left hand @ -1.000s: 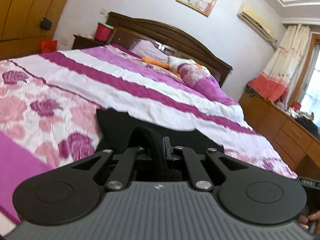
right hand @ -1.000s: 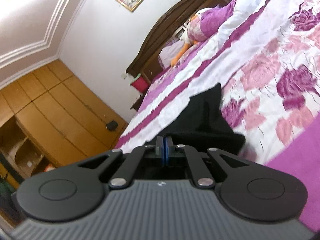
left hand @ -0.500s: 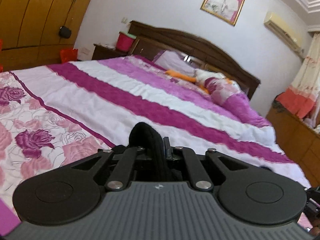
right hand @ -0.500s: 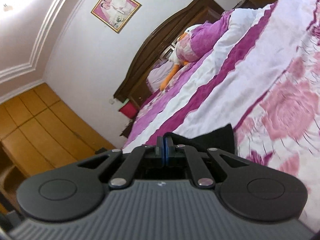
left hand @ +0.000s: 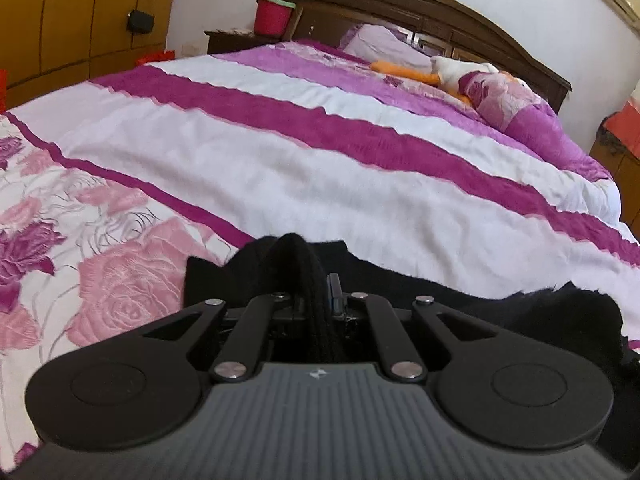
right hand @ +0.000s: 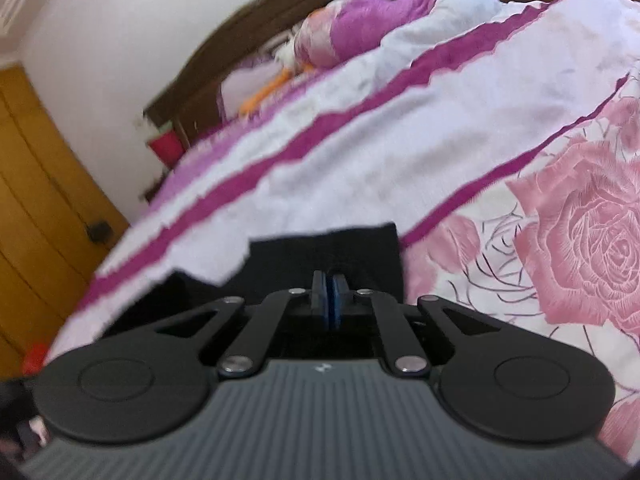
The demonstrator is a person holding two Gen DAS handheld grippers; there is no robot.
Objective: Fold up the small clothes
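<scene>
A black garment (left hand: 420,292) lies on the bed's pink and white cover just in front of both grippers. My left gripper (left hand: 320,292) is shut on a thick bunched fold of it that bulges over the fingers. In the right wrist view the garment (right hand: 320,248) shows as a flat black panel ahead. My right gripper (right hand: 329,296) has its blue pads pressed together at the garment's edge; the pinched cloth itself is hidden below the pads.
The bed cover (left hand: 280,160) has white and magenta stripes and pink roses. Pillows and an orange and white plush toy (left hand: 440,70) lie by the dark headboard (left hand: 400,4). A red bucket (left hand: 274,16) stands on the nightstand. Wooden wardrobes (left hand: 80,20) line the left wall.
Both grippers have tilted down and moved forward over the bed, carrying the black garment. Its edge now lies farther up the cover, near the white stripe.
</scene>
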